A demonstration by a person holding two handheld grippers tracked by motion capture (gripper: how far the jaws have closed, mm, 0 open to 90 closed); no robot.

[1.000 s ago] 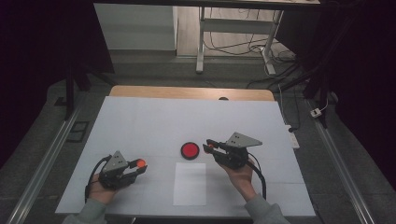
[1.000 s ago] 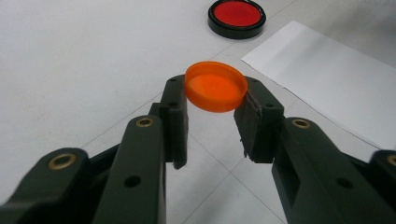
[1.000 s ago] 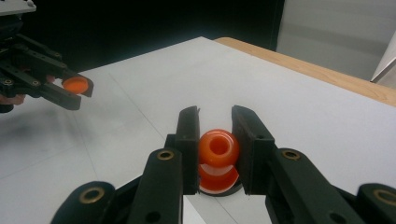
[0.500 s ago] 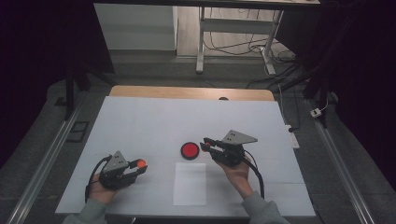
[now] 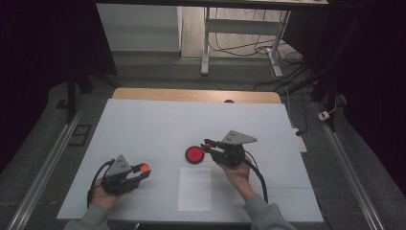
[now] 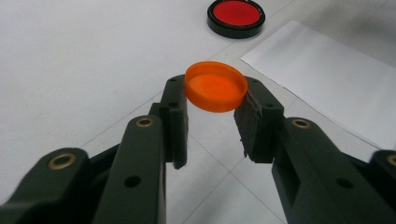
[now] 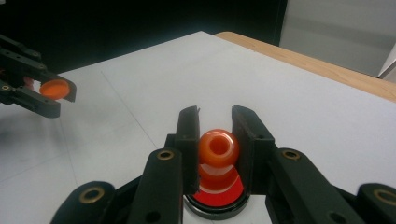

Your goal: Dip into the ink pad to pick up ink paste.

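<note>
Right claw [image 5: 207,143], just right of the frame's middle in the high view, closed on a small orange bead [image 7: 219,148] with a hole through it, hanging directly over the red dish [image 5: 195,155] with the black rim. Left claw [image 5: 146,171], at lower left of the high view, pinching an orange cap [image 6: 216,86] by its edges, jaws only as wide as the cap, held off the table [image 5: 143,124]. White sheet of paper [image 5: 194,189] lying flat just below the dish, untouched.

Step in hand, by the look of it: setting the bead down into the dish. Best done by lowering straight, keeping the bead centred over the red middle as in the right gripper view, not drifting toward the black rim. Worth bringing it down to near contact before opening, since a round bead dropped from height will likely bounce or roll out. Opening slowly and only a little, then lifting straight up so neither jaw nudges the bead or the light dish sideways. Left claw better kept level and well apart at lower left, cap firmly pinched, out of the right arm's way.
</note>
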